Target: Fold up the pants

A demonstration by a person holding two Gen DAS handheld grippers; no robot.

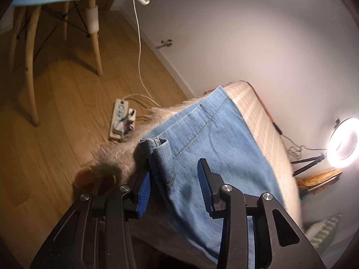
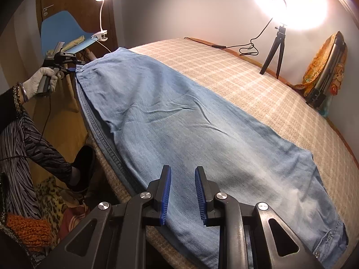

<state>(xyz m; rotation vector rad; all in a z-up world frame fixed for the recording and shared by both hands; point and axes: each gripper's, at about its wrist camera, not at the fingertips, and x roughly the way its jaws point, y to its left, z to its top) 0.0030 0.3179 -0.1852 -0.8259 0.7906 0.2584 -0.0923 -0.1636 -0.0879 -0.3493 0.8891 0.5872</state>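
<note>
One lengthwise fold looks done already: the light blue denim pants [image 2: 179, 121] lie stretched along the near edge of a bed [image 2: 258, 85] covered in beige checked fabric, with one leg seemingly stacked on the other, since a second seamed edge shows beneath along the near side. What remains, judging by this, is folding the long strip across itself. Soft wrinkles cross the middle of the cloth, and the denim is paler toward the wider end at the lower right. At one end a hem corner [image 1: 160, 154] curls up into a small roll, sitting between the blue pads of the left gripper [image 1: 175, 186], whose jaws stand apart around it without clearly pressing. The right gripper [image 2: 182, 192] hovers over the other end with jaws slightly apart, holding nothing. A gloved hand [image 2: 39, 81] grips the left gripper's handle.
</note>
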